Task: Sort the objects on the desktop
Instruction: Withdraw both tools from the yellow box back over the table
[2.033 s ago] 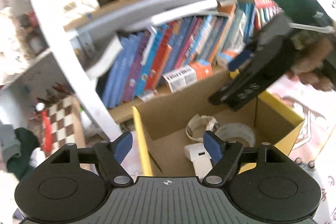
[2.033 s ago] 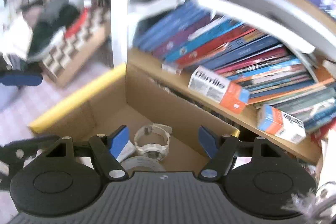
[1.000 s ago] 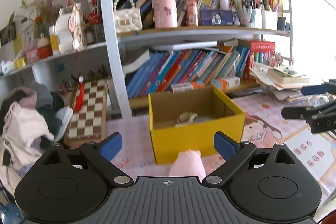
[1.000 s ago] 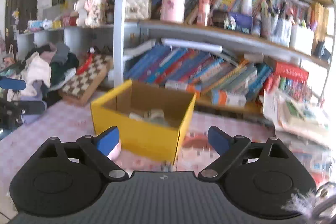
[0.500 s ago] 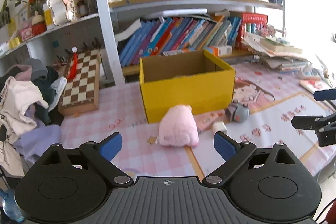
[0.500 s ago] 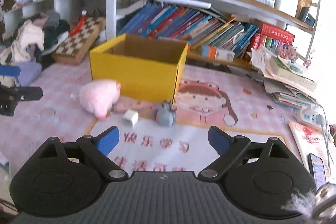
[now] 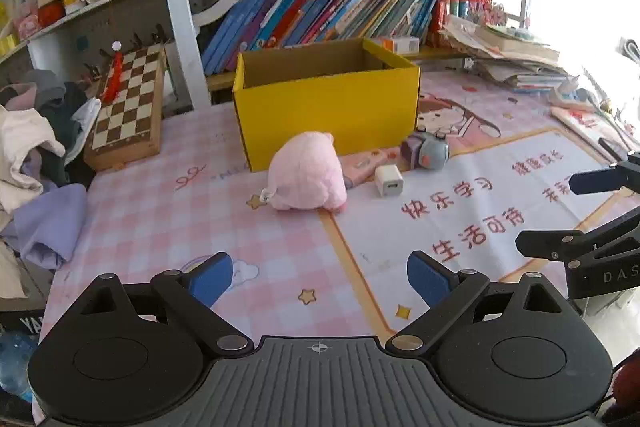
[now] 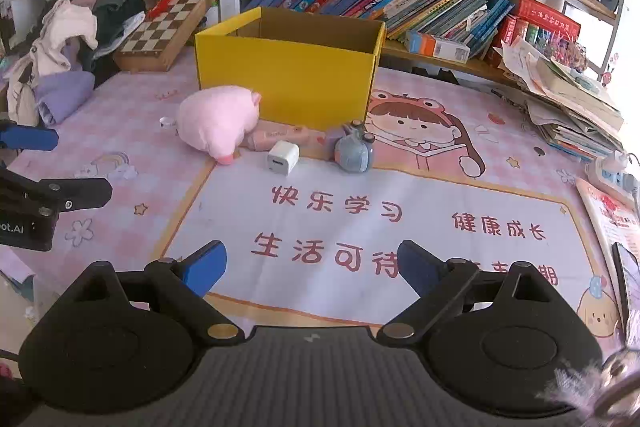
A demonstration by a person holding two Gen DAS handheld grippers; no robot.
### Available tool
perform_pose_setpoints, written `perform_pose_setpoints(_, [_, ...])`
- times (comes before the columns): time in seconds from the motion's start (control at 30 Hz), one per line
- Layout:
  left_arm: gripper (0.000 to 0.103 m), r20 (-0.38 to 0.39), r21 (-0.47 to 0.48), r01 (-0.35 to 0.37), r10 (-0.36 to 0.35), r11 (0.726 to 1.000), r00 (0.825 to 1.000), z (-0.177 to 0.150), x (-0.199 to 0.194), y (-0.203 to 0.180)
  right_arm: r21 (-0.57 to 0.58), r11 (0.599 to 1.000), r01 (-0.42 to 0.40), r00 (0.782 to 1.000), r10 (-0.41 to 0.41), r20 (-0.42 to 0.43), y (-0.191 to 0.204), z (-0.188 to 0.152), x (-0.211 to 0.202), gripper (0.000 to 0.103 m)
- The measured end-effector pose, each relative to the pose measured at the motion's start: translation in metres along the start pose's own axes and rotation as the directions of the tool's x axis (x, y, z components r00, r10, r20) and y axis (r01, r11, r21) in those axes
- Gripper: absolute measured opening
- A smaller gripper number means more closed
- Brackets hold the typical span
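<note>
A yellow cardboard box (image 7: 328, 107) (image 8: 286, 75) stands open at the back of the desk mat. In front of it lie a pink plush pig (image 7: 306, 177) (image 8: 214, 123), a flat pink case (image 7: 366, 161) (image 8: 280, 137), a white charger cube (image 7: 389, 180) (image 8: 283, 155) and a small grey-blue toy (image 7: 426, 151) (image 8: 354, 149). My left gripper (image 7: 320, 277) hovers open over the near mat, well short of the pig. My right gripper (image 8: 310, 267) is open too, above the printed mat. Neither holds anything. The box's inside is hidden from here.
A bookshelf (image 7: 320, 15) runs behind the box. A chessboard (image 7: 128, 103) and a heap of clothes (image 7: 36, 147) fill the left side. Stacked papers and books (image 8: 568, 103) and a power strip (image 8: 612, 173) sit at the right. A phone (image 8: 626, 275) lies near the right edge.
Both grippers have pulled back and away from the box, from right above its inside to a low stand over the near mat. The pig, charger and grey toy came into view.
</note>
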State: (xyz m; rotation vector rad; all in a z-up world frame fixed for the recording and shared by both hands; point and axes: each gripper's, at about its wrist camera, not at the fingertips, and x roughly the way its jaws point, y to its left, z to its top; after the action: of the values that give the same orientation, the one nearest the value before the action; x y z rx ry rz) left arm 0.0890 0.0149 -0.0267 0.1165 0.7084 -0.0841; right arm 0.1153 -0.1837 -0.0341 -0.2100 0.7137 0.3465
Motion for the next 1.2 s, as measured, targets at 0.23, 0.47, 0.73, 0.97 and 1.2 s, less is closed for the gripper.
perform_pose_setpoints(0.23, [0.096, -0.011, 0.004, 0.003, -0.003, 1.0, 1.0, -0.005, 0.001, -0.001, -0.036, 0.999, -0.013, 1.0, 0.012, -0.016, 0.01, -0.003, 0.002, 0.093])
perform_pose_setpoints(0.47, [0.096, -0.015, 0.03, 0.015, -0.015, 0.999, 1.0, -0.006, 0.001, -0.006, -0.042, 0.999, -0.029, 0.999, 0.028, -0.03, 0.013, -0.003, 0.004, 0.093])
perform_pose_setpoints(0.73, [0.096, -0.025, 0.019, 0.025, -0.025, 0.999, 0.999, -0.005, 0.006, -0.005, -0.045, 0.998, -0.035, 0.998, 0.033, -0.047, 0.013, -0.001, 0.009, 0.093])
perform_pose_setpoints(0.97, [0.096, -0.028, 0.026, 0.033, -0.032, 0.999, 0.999, -0.003, 0.01, -0.007, -0.048, 0.998, -0.035, 0.998, 0.032, -0.059, 0.011, 0.002, 0.012, 0.093])
perform_pose_setpoints(1.2, [0.096, -0.03, 0.016, 0.022, -0.022, 1.0, 0.999, 0.0, 0.014, -0.007, -0.053, 0.998, -0.036, 0.998, 0.033, -0.055, 0.007, 0.005, 0.015, 0.093])
